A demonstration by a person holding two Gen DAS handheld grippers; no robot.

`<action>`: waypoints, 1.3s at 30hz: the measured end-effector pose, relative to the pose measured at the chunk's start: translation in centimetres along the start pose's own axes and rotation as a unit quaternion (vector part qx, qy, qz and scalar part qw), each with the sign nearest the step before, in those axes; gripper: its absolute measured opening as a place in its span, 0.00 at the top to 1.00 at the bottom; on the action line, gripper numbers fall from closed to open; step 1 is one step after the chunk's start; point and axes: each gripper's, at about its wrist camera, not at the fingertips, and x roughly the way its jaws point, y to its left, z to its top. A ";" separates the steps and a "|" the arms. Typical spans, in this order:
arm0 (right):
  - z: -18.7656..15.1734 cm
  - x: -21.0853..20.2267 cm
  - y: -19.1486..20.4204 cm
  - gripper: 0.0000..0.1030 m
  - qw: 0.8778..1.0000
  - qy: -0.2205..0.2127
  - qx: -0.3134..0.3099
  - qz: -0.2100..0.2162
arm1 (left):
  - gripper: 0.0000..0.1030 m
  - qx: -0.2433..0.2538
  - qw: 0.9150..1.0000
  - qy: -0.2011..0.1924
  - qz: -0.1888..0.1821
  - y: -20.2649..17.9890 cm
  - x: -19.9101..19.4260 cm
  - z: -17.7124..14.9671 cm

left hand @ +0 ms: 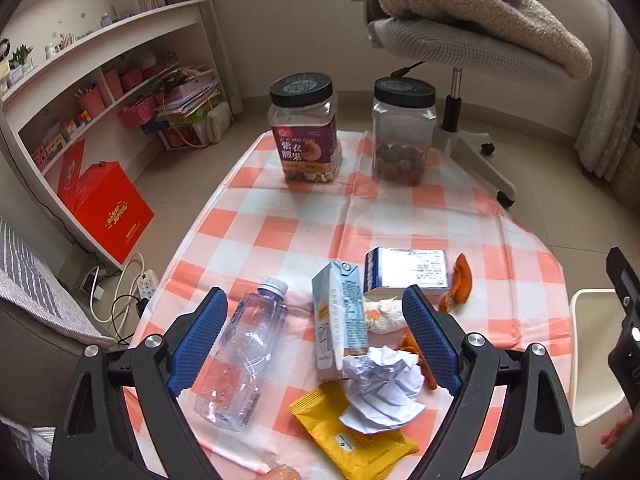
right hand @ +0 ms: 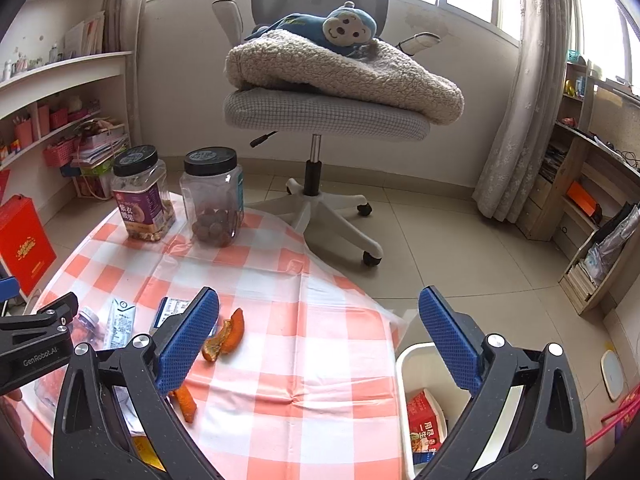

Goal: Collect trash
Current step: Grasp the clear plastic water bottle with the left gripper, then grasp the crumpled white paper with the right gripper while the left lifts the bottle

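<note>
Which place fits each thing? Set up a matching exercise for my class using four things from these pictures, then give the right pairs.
Things:
1. clear plastic bottle
2. red carton
3. monkey plush
4. yellow packet

Places:
A. on the chair's fleece blanket
B. lying between the open left claw's fingers
C. inside the white bin
D. partly under crumpled paper

Pairs: 1-B, 2-C, 3-A, 4-D

Two jars [left hand: 304, 128] stand side by side at the table's [left hand: 280, 232] far edge; the bottle [left hand: 244, 356], carton [left hand: 340, 320] and crumpled paper [left hand: 384, 388] lie near its front edge.
</note>
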 end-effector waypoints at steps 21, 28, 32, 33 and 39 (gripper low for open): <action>-3.8 5.0 11.2 0.07 0.946 0.174 -0.135 0.236 | 0.43 -0.027 0.961 0.270 -0.048 8.5 15.1 -3.9; -5.7 5.3 14.2 0.07 0.925 0.187 -0.199 0.263 | 0.48 -0.064 0.970 0.222 -0.072 10.3 10.8 -2.7; -6.2 6.1 15.1 0.07 0.922 0.193 -0.201 0.270 | 0.48 -0.073 0.977 0.175 -0.095 10.7 6.8 -1.7; -6.4 6.5 15.3 0.08 0.920 0.198 -0.200 0.272 | 0.48 -0.072 0.979 0.165 -0.099 10.8 6.1 -1.5; -6.7 7.5 15.5 0.48 0.918 0.217 -0.187 0.276 | 0.48 -0.077 0.981 0.144 -0.104 11.3 5.1 -0.9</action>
